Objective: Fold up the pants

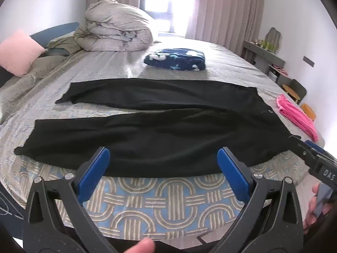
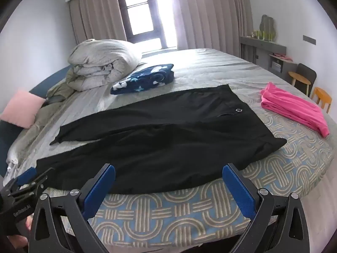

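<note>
Black pants [image 1: 160, 135] lie flat on the bed, waist to the right, two legs stretching left with a gap between them. They also show in the right wrist view [image 2: 168, 139], with a metal button [image 2: 238, 110] near the waist. My left gripper [image 1: 163, 160] is open and empty, hovering over the near leg's front edge. My right gripper [image 2: 168, 177] is open and empty, near the front edge close to the waist. Each gripper shows at the other view's edge: the right gripper [image 1: 311, 154] and the left gripper [image 2: 29, 179].
The bed [image 1: 168, 200] has a patterned cover. A folded pink garment [image 2: 294, 109] lies right of the pants. A navy patterned bundle [image 2: 145, 79] and a rolled grey duvet [image 2: 103, 65] sit behind. A pink pillow [image 2: 21, 109] is at the left. Shelf and chairs [image 2: 303, 80] stand at right.
</note>
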